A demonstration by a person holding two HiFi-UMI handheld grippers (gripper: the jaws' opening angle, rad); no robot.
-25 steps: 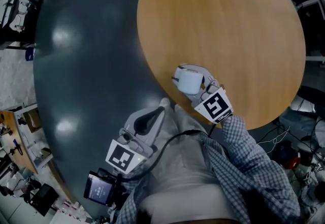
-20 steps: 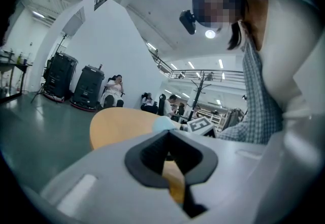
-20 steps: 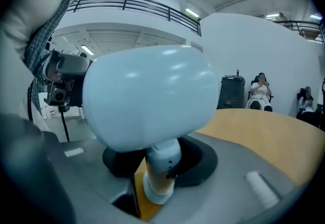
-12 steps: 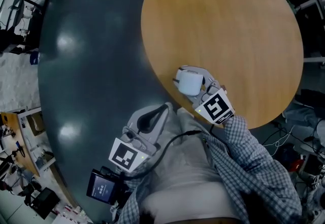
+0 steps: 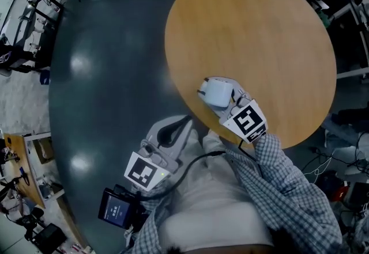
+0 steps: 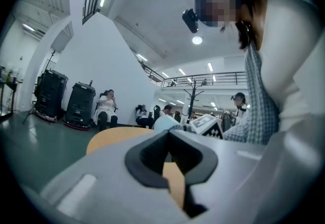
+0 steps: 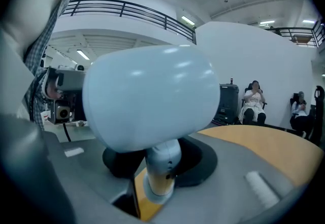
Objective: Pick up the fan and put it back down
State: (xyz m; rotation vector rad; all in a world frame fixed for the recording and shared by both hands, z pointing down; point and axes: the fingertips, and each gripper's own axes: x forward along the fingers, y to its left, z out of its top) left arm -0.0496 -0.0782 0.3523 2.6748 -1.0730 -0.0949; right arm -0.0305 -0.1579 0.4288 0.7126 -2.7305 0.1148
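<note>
Fan: pale blue round-headed plastic fan (image 7: 152,98), held over the round wooden table (image 5: 277,45), near its edge.
Right gripper (image 7: 160,164): jaws partly apart, clamping its stem.
Left gripper (image 6: 170,139): jaws together, empty.
Risk: I think the heavy head may tilt and slip.

Fan (image 7: 152,98): small desk type, pale blue-white, glossy. Rounded, pillow-shaped head on a short, thick neck; the neck's lower part looks yellowish with a pale ring at the bottom. Upright, head on top, neck straight down. No blades visible from either side shown. Neck is clamped between the right gripper's (image 7: 155,182) dark jaw pads, head just above them. Sits over the round wooden table (image 5: 259,34), near the edge closest to the person. Can't tell if its bottom touches the tabletop.
</note>
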